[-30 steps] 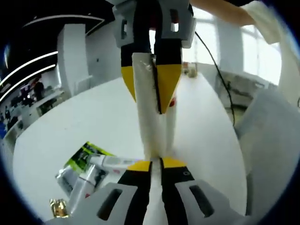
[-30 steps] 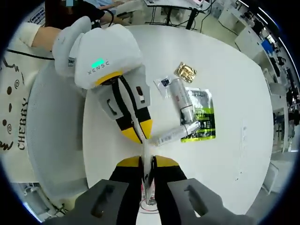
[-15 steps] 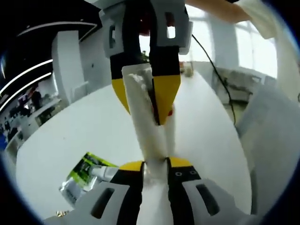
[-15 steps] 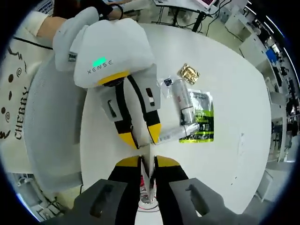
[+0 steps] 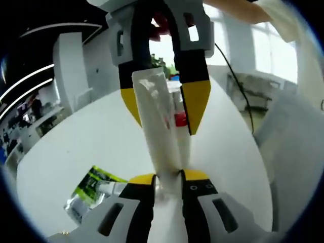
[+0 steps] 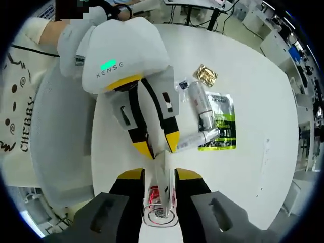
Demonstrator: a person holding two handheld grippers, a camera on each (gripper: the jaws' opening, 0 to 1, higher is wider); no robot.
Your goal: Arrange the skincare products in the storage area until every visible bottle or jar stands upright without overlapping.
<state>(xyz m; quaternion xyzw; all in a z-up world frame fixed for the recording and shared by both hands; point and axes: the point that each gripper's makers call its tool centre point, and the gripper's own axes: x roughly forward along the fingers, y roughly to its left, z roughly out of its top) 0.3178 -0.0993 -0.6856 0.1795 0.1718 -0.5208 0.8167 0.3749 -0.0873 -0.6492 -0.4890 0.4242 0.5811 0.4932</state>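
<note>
A large round white table [image 6: 263, 116] fills the workspace, with office desks and bright windows beyond it.

On the table, well apart from the hands, lies a loose cluster: a green and black sachet [image 6: 220, 129] flat on the surface, a grey-capped tube [image 6: 199, 104] lying across its top edge, a slimmer white tube [image 6: 195, 140] lying beside its lower part, and a small gold packet [image 6: 207, 75] further off. In the left gripper view the same sachet [image 5: 93, 182] shows low at the left.

Between the 2 tools a white tube [image 5: 158, 129] with red print is held off the surface. The left gripper [image 5: 167, 178] is clamped on one end of it. The right gripper [image 6: 158, 174] has its jaws spread to either side of the tube [image 6: 162, 187], which shows daylight on both sides; in the left gripper view that tool [image 5: 163, 109] reaches in from above, straddling the crimped end without pinching it.

The step in hand appears to be a handover or re-grip, so that the tube can be stood on its cap. Next, 1 tool must carry it to bare table beside the cluster and set it upright. The 2 lying tubes are not yet stood up.
</note>
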